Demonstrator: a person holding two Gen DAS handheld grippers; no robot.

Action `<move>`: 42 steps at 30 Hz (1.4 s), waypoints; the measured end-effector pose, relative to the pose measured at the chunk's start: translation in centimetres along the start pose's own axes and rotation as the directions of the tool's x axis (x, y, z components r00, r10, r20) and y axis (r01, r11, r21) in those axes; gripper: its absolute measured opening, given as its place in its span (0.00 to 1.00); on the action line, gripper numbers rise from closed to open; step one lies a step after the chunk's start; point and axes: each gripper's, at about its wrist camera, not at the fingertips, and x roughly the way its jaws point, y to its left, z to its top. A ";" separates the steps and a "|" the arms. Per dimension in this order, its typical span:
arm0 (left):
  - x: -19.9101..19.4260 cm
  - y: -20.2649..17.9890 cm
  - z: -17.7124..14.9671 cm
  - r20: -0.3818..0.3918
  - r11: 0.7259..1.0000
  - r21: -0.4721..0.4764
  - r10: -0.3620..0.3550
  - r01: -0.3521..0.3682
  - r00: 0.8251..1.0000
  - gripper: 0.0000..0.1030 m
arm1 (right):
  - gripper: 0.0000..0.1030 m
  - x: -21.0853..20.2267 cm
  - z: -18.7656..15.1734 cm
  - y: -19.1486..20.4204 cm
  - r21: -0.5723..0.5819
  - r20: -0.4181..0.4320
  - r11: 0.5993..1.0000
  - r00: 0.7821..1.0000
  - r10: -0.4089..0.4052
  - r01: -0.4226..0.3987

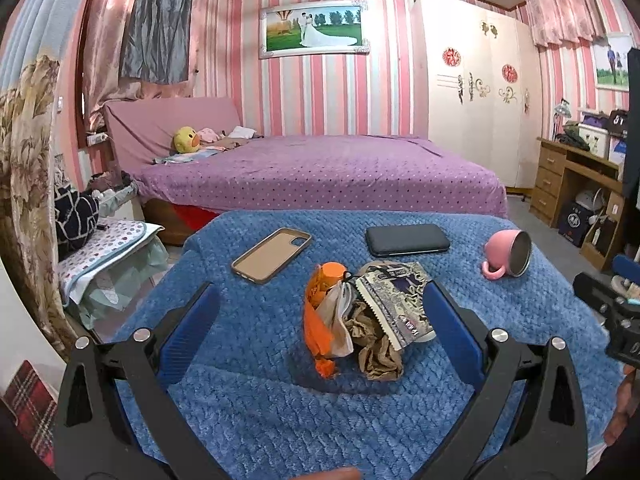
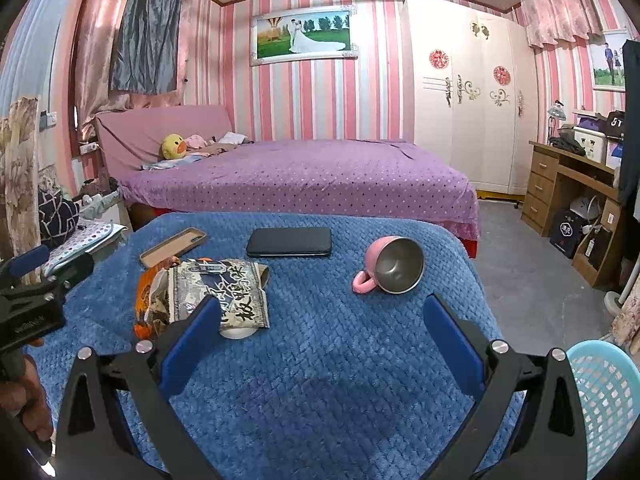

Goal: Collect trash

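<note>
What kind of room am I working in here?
Most likely a home bedroom: a made bed with a purple spread, a tall white wardrobe, and a framed wedding photo on the striped wall.

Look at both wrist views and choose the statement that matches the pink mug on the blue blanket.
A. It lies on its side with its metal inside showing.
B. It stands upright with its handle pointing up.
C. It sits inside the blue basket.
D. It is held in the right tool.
A: the pink mug lies tipped on the blue blanket, its open mouth showing a metal inside and its handle down on the fabric, apart from both tools.
</note>
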 end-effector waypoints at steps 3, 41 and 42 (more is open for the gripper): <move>0.1 0.0 0.0 -0.007 1.000 0.005 0.000 0.000 1.000 0.95 | 0.96 0.0 0.0 -0.2 0.013 -0.001 1.000 1.000 0.005 -0.005; 1.1 1.6 -0.1 -0.056 0.999 -0.049 -0.018 0.015 0.998 0.95 | 0.96 0.0 -0.1 0.3 0.000 0.018 1.000 1.000 0.013 -0.013; 1.2 1.8 -0.2 -0.058 0.998 -0.054 -0.017 0.013 0.998 0.95 | 0.96 0.0 -0.1 0.3 0.001 0.019 1.000 1.000 0.015 -0.015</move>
